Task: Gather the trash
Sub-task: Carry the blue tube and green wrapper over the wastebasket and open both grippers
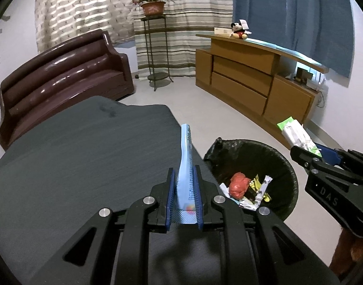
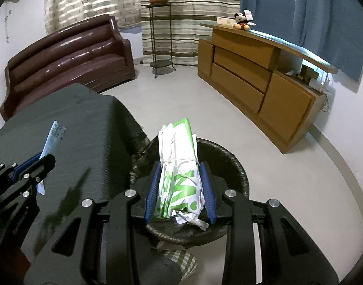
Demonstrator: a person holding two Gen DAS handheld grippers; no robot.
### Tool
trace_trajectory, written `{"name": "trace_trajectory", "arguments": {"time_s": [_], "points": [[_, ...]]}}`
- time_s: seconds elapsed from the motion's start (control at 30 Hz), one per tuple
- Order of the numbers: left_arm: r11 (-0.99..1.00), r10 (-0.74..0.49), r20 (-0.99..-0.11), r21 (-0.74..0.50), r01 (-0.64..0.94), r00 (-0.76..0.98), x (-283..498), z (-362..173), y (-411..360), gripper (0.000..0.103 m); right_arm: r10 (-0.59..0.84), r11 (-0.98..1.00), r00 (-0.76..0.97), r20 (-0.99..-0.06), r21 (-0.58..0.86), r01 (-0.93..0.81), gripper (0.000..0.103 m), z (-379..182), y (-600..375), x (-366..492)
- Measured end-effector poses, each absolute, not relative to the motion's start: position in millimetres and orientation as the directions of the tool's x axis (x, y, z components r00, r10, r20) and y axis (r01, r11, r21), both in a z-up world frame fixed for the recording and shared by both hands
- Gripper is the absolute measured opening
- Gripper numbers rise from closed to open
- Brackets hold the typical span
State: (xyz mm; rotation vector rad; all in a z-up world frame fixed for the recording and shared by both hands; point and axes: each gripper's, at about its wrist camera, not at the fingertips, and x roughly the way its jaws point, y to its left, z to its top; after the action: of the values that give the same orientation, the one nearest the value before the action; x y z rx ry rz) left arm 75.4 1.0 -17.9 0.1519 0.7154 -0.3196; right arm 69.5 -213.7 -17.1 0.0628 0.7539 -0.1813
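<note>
My left gripper (image 1: 184, 173) is shut on a flat light-blue wrapper (image 1: 186, 152) and holds it upright above the dark table (image 1: 74, 156), near its right edge. My right gripper (image 2: 180, 173) is shut on a green-and-white packet bundle (image 2: 179, 163) tied with string, held above the black bin (image 2: 231, 163). The bin (image 1: 285, 166) stands on the floor right of the table and holds a red crumpled piece (image 1: 238, 185) and several small wrappers. The right gripper also shows in the left wrist view (image 1: 302, 152), and the left gripper in the right wrist view (image 2: 42, 159).
A brown sofa (image 1: 62, 80) stands behind the table. A wooden cabinet (image 1: 252, 80) with a plush toy (image 1: 239, 30) runs along the right wall. A metal plant stand (image 1: 157, 49) with a potted plant is by the curtains. Pale floor lies between them.
</note>
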Motion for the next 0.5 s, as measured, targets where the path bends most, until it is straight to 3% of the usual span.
{"name": "trace_trajectory", "arguments": {"time_s": [0.5], "points": [[0.925, -0.248, -0.695, 0.038, 0.378, 0.675, 94.3, -35.6, -38.1, 0.016, -0.176, 0.975, 0.701, -0.691, -0.024, 0.221, 0.033, -31.1, -237.0, 80.3]]}}
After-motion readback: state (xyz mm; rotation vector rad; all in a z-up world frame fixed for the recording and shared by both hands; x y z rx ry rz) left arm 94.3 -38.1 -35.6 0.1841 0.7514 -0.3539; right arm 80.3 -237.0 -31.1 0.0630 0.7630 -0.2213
